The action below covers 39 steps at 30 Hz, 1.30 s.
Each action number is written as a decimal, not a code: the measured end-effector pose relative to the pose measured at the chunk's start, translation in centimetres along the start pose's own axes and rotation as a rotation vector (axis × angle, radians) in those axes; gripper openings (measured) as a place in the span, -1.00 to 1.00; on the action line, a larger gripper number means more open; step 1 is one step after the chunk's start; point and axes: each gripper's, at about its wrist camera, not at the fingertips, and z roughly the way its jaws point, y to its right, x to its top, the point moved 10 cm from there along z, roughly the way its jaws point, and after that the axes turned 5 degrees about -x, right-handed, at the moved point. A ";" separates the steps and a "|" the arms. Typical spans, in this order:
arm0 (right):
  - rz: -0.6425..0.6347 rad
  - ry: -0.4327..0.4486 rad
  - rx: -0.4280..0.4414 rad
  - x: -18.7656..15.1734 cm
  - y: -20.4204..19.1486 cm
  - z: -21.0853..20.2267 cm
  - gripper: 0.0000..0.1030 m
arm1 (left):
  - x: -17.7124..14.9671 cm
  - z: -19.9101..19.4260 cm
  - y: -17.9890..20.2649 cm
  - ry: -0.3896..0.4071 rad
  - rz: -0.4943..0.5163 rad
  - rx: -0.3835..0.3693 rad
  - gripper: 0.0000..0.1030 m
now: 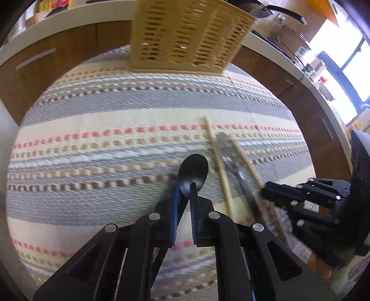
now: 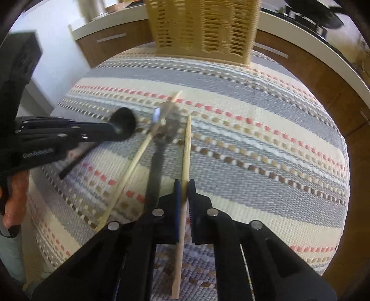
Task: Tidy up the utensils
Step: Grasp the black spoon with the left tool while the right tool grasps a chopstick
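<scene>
My left gripper [image 1: 185, 187] is shut on a black spoon [image 1: 193, 172] at the neck of its bowl, just above the striped mat [image 1: 115, 139]. It also shows in the right wrist view [image 2: 111, 132], with the spoon [image 2: 123, 123] at its tip. My right gripper [image 2: 184, 185] is shut on a wooden chopstick [image 2: 186, 150] that points forward. A second chopstick [image 2: 136, 162] and a metal slotted utensil [image 2: 165, 125] lie on the mat to its left. A beige slotted utensil basket [image 1: 185, 34] stands at the far edge of the mat, also in the right wrist view [image 2: 203, 27].
The striped woven mat [image 2: 254, 139] covers the table. Brown cabinets [image 1: 57, 60] with a white countertop run behind. A stove with a pan [image 1: 284, 11] is at the back right. A bright window [image 1: 342, 58] is at the far right.
</scene>
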 end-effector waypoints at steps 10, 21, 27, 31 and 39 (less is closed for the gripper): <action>0.121 0.003 0.024 0.3 3.7 -0.4 -0.90 | -1.1 -0.9 -1.2 -0.032 0.032 -0.040 -0.35; 0.054 -0.120 0.086 1.0 3.2 0.4 -0.85 | -2.3 -0.8 -0.5 -0.205 0.194 0.054 -0.35; 0.043 -0.218 0.138 1.8 3.3 0.7 -0.85 | -1.6 0.1 0.5 -0.308 0.264 0.068 -0.35; 0.020 -0.217 0.137 3.0 3.0 -0.1 -0.85 | -1.1 0.6 1.0 -0.348 0.295 0.077 -0.34; 0.041 -0.256 0.132 2.8 3.9 0.3 -0.58 | -0.5 1.3 1.2 -0.355 0.284 0.038 -0.17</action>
